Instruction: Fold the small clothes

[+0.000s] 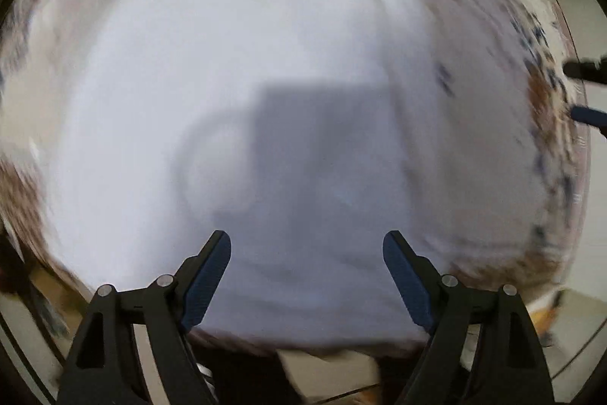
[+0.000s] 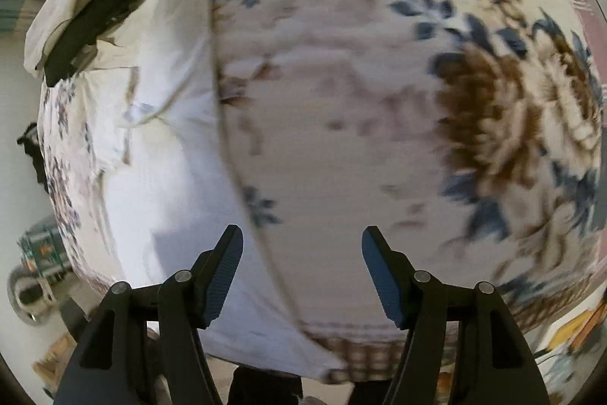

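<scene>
A white garment (image 1: 235,93) lies spread flat on a floral bedsheet (image 1: 538,71) and fills most of the blurred left wrist view. My left gripper (image 1: 306,253) is open and empty, hovering above the garment's near part, with its shadow on the cloth. In the right wrist view the same white garment (image 2: 167,147) lies at the left, its right edge running down the sheet (image 2: 379,101). My right gripper (image 2: 302,249) is open and empty above that edge, near the bed's front. The right gripper's fingertips (image 1: 586,114) show at the left view's right edge.
A dark garment (image 2: 95,14) lies on a cream cloth (image 2: 57,18) at the far left of the bed. The bed's front edge (image 2: 341,367) is just below the grippers. Floor clutter (image 2: 41,253) shows at the lower left.
</scene>
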Tool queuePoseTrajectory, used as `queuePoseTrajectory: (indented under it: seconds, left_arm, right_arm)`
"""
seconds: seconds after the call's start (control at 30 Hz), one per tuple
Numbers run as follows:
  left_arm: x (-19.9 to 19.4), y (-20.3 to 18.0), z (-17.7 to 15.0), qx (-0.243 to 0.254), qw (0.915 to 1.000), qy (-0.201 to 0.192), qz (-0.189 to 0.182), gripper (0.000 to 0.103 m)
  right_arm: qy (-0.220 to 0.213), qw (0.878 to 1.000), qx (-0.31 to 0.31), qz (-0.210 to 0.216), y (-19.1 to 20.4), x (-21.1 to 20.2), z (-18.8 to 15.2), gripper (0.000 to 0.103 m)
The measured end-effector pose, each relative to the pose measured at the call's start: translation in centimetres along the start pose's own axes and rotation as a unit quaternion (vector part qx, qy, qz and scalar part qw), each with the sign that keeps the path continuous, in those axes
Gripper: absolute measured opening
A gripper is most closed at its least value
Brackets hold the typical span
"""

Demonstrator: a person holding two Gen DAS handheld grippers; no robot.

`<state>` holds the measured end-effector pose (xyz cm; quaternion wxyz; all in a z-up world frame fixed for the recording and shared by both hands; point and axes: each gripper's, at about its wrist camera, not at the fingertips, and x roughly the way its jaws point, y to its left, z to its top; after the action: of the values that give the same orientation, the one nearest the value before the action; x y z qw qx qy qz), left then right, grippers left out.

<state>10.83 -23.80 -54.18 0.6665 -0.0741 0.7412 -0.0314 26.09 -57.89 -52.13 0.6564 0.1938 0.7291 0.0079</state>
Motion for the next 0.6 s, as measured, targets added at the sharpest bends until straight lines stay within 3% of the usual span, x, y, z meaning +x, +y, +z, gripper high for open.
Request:
queuePoseTrajectory:
  seconds: [0.1, 0.2, 0.27, 0.3, 0.33, 0.47, 0.6]
  left_arm:
    - [2.4, -3.4, -2.6, -0.048, 0.9973, 0.036, -0.041, 0.081]
    - [4.5, -5.5, -3.8, -0.102, 0.9917, 0.035, -0.069, 0.078]
    - [5.9, -6.6, -3.9, -0.115, 0.9915, 0.022, -0.057, 0.063]
    - [6.5, -6.8, -3.6, -0.11, 0.9931, 0.021, -0.034, 0.031]
    - [6.7, -6.8, -3.1, -0.109, 0.9935, 0.023, -0.021, 0.014]
    - [4.2, -2.9, -4.9, -0.147, 0.989, 0.001, 0.009, 0.018]
    - [1.1, 2.9, -6.7, -0.182, 0.9827, -0.012, 0.03, 0.02]
  right_arm:
    - [0.006, 1.0, 0.0, -0.008, -4.3, -0.5, 0.4, 0.067]
    - [0.013, 1.0, 0.017, -0.02, -8.7, -0.4, 0.6, 0.067]
    - [0.021, 0.999, 0.034, -0.023, -11.2, -0.2, 0.7, 0.067]
    - [0.024, 0.999, 0.039, -0.024, -12.1, -0.2, 0.7, 0.067]
    - [0.028, 0.998, 0.044, -0.025, -12.8, -0.1, 0.7, 0.067]
    - [0.033, 0.998, 0.036, -0.026, -14.0, -0.4, 1.1, 0.067]
    - [0.035, 0.999, 0.017, -0.02, -12.6, -0.3, 1.9, 0.067]
